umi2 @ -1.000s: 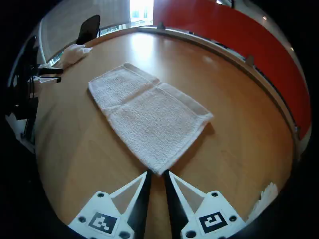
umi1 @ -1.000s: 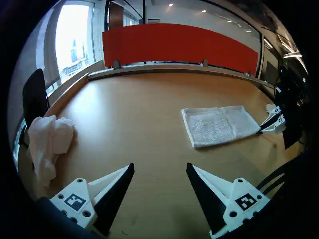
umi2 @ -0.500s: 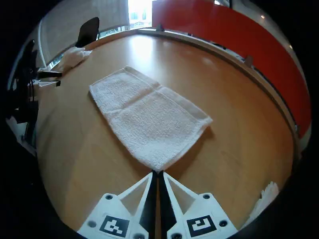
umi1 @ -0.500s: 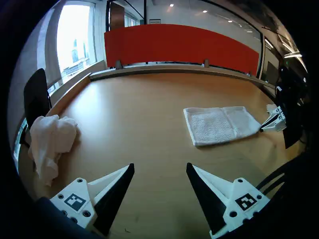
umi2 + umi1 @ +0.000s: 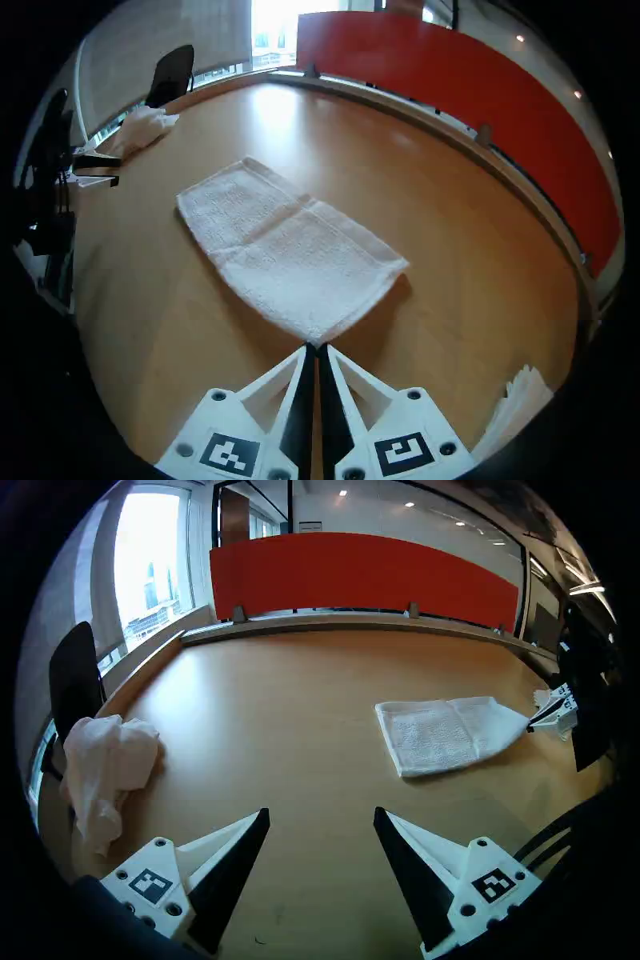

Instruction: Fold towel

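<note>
Wooden tabletop (image 5: 272, 696), open span toward its far edge: right gripper (image 5: 318, 356) clamps the near corner of the folded towel (image 5: 280, 252) lying mid-tabletop; left gripper (image 5: 320, 832), fingers apart, hovers over the near edge.

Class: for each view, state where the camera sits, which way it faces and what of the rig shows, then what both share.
Left gripper view: rides on the left gripper, open above the table, facing the red partition; own two fingers show.
Right gripper view: rides on the right gripper, shut on the towel corner, facing along the table; own fingers show.
Shared: the towel, crumpled cloth, red partition, table.
</note>
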Tool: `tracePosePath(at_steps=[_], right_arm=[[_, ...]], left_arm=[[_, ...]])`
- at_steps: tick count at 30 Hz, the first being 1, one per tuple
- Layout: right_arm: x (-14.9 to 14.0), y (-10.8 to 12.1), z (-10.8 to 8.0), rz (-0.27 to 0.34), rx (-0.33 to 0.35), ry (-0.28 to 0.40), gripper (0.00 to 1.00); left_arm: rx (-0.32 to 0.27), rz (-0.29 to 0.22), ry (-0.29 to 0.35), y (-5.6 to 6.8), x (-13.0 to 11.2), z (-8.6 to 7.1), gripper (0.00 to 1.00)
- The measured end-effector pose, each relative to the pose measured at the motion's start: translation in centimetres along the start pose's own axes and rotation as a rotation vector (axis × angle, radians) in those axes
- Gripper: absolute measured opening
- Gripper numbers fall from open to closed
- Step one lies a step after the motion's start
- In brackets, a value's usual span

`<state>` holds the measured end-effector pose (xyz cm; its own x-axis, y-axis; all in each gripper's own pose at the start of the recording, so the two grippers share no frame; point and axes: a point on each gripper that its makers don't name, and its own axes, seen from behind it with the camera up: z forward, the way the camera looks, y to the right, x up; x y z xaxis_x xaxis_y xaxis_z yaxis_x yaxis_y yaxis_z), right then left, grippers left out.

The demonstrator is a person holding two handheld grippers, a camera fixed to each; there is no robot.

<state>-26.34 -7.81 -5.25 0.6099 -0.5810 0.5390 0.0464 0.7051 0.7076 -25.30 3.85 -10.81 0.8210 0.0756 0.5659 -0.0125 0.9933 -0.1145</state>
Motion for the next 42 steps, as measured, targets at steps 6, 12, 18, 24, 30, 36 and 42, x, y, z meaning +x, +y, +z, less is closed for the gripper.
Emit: tracePosePath(at_steps=[6,12,18,24,30,36,42], right_arm=[[0.7,0.4,-1.1,-0.004,-0.016,0.019,0.03],[1.4,0.8,-1.9,-0.022,-0.029,0.031,0.03],[2.0,1.1,-2.4,-0.030,-0.040,0.042,0.03],[3.3,1.0,-2.6,-0.043,-0.042,0.061,0.03],[5.6,0.4,-2.8,-0.068,-0.036,0.094,0.03],[8.4,-0.3,-3.1,-0.108,-0.027,0.135,0.03],[11.2,-1.2,-3.2,-0.154,-0.007,0.169,0.03]], left_arm=[[-0.007,0.004,0.000,0.3,0.1,-0.3,0.97],[-0.024,-0.007,0.006,0.8,0.3,-0.7,0.97],[-0.022,0.006,0.011,0.7,0.4,-0.8,0.97],[-0.019,0.009,0.011,0.6,0.5,-1.0,0.97],[-0.018,0.016,0.015,0.6,0.6,-1.2,0.97],[-0.016,0.020,0.020,0.5,0.7,-1.5,0.97],[-0.011,0.016,0.023,0.3,0.7,-1.8,0.97]])
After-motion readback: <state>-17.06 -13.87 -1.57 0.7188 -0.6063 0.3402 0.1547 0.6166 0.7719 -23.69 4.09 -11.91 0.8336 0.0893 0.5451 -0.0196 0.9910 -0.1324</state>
